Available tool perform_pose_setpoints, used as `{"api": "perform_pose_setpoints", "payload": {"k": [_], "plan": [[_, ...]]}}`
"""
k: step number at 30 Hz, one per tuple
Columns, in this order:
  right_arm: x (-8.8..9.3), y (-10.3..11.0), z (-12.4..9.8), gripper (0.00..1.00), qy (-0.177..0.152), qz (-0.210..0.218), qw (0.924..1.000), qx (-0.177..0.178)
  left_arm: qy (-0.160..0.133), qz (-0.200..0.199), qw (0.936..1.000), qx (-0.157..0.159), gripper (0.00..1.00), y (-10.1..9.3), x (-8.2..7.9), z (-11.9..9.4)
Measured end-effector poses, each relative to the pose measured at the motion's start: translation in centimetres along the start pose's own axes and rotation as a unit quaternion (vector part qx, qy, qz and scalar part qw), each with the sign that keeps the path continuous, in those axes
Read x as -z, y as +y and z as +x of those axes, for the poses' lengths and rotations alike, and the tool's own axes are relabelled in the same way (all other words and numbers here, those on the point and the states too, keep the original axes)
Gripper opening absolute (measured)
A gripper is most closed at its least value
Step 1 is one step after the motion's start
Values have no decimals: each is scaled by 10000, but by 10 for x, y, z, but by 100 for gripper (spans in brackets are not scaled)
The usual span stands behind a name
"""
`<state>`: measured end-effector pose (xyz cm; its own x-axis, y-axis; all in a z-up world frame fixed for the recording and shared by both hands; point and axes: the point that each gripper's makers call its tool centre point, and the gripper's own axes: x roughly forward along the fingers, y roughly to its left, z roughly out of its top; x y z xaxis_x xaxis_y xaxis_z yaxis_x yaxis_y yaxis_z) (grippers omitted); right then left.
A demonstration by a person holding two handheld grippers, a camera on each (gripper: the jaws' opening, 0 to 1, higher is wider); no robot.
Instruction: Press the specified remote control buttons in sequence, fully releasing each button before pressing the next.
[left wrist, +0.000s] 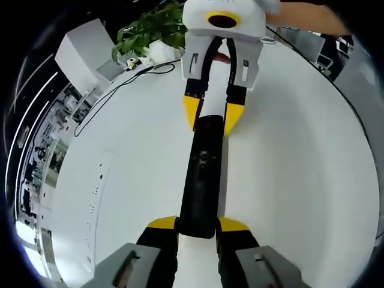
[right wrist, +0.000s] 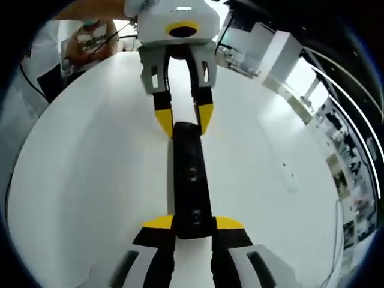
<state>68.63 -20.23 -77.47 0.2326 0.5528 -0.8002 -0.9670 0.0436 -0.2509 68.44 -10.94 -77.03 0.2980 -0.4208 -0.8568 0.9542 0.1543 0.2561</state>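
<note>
1. A long black remote control (left wrist: 201, 174) lies stretched between the two tools above a white table (left wrist: 300, 180).
2. In the left gripper view, the left tool (left wrist: 197, 227) rises from the bottom, and its yellow-tipped jaws close on the near end of the remote.
3. In that same view, the right tool (left wrist: 214, 114) comes in from the top, and its yellow tips sit on either side of the remote's far end, touching it.
4. In the right gripper view, the remote control (right wrist: 191, 180) runs straight up the middle, with a few small buttons showing on its upper face.
5. There the right tool (right wrist: 193, 225) grips the near end between its yellow tips, and the left tool (right wrist: 184, 123) clamps the far end from above.
6. So both tools are closed on the remote, one at each end.
7. A potted green plant (left wrist: 150, 30) stands at the far edge of the table, with a dark cable (left wrist: 114, 90) trailing across the tabletop near it.
8. A white box (left wrist: 84, 57) sits just left of the plant.
9. In the right gripper view, a person (right wrist: 90, 36) shows beyond the table's far edge.
</note>
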Motion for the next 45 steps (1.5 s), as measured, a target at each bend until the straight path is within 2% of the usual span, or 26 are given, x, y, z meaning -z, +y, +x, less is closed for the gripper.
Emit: {"api": "perform_pose_setpoints", "payload": {"k": [28,33,43,45], "plan": [[2,-5,4,21,-88,78,9993,-354,32,-250,9993,287,23,6,-1,6],[2,-11,7,21,-130,-53,9991,-409,31,-297,9991,310,23,9,1,8],[1,-14,9,20,-202,-221,9989,-347,-7,-334,9990,288,24,5,1,6],[0,-11,8,23,-269,-149,9989,-356,-27,-379,9989,268,24,5,1,6]]}}
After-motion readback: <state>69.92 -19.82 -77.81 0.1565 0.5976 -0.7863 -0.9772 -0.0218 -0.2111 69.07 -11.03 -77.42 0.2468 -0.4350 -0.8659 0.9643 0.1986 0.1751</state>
